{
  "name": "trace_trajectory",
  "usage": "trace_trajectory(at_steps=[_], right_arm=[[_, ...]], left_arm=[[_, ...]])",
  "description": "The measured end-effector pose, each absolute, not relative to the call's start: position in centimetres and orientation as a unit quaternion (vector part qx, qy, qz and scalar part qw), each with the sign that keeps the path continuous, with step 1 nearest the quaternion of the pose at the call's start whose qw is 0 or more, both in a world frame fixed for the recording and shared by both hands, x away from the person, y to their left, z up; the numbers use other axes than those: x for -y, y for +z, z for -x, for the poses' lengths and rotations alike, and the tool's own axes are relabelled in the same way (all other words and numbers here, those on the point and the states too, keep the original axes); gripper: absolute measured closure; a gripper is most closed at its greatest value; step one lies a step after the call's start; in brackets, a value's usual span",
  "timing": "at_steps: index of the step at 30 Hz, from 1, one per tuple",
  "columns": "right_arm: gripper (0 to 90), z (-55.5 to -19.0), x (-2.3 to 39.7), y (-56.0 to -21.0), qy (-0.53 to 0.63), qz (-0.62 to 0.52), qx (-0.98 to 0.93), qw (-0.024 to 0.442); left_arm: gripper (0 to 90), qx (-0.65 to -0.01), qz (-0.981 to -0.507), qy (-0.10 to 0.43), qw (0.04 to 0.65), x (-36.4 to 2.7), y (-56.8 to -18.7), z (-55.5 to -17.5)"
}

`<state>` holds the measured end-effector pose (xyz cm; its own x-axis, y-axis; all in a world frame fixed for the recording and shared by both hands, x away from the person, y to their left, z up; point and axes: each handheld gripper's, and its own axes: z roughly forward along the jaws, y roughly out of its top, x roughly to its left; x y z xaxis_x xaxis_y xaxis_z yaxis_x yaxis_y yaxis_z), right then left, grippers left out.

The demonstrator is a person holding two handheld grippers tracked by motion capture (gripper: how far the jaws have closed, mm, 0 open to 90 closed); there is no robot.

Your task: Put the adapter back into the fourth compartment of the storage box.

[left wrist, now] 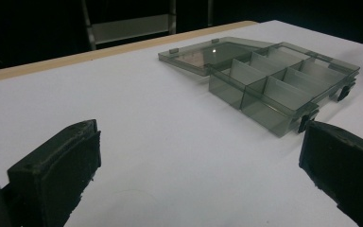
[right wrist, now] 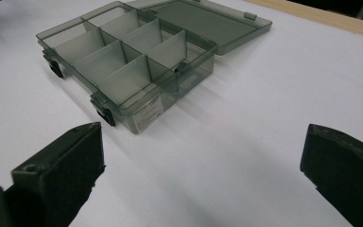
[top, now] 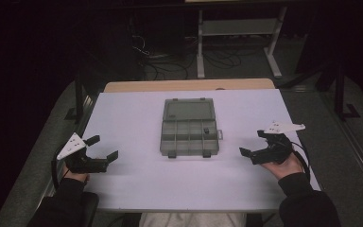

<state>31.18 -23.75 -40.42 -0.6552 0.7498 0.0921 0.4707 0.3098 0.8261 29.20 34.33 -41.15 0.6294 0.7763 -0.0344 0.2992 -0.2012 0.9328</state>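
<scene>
A grey see-through compartment box (top: 189, 137) lies open in the middle of the white table (top: 137, 179). Its lid (top: 188, 109) is folded back flat on the far side. Two dark latches hang on the near edge. A small dark piece (top: 206, 129) shows in a right-hand compartment. My left gripper (top: 104, 147) rests open at the table's left, well apart from the box. My right gripper (top: 252, 143) is open at the right, also apart from it. The box (left wrist: 274, 85) lies ahead and to the right of the left gripper (left wrist: 198, 165). For the right gripper (right wrist: 203, 165), the box (right wrist: 127, 61) lies ahead and to the left.
A wooden strip (top: 189, 85) runs along the table's far edge. Beyond it on the dark floor lie cables (top: 170, 56) and a white metal frame (top: 236, 28). Bare white tabletop surrounds the box on all sides.
</scene>
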Motion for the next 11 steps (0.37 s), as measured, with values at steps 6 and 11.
trace_trajectory(at_steps=[6,11], right_arm=[[0.3,-30.2,24.6,-41.0,0.452,-0.394,-0.785,0.158],[0.2,-29.8,25.1,-41.1,0.461,-0.4,-0.776,0.159]], left_arm=[[0.0,-0.363,-0.739,0.231,0.518,-34.3,-41.1,-29.2],[0.0,-0.362,-0.74,0.231,0.518,-34.3,-41.1,-29.2]])
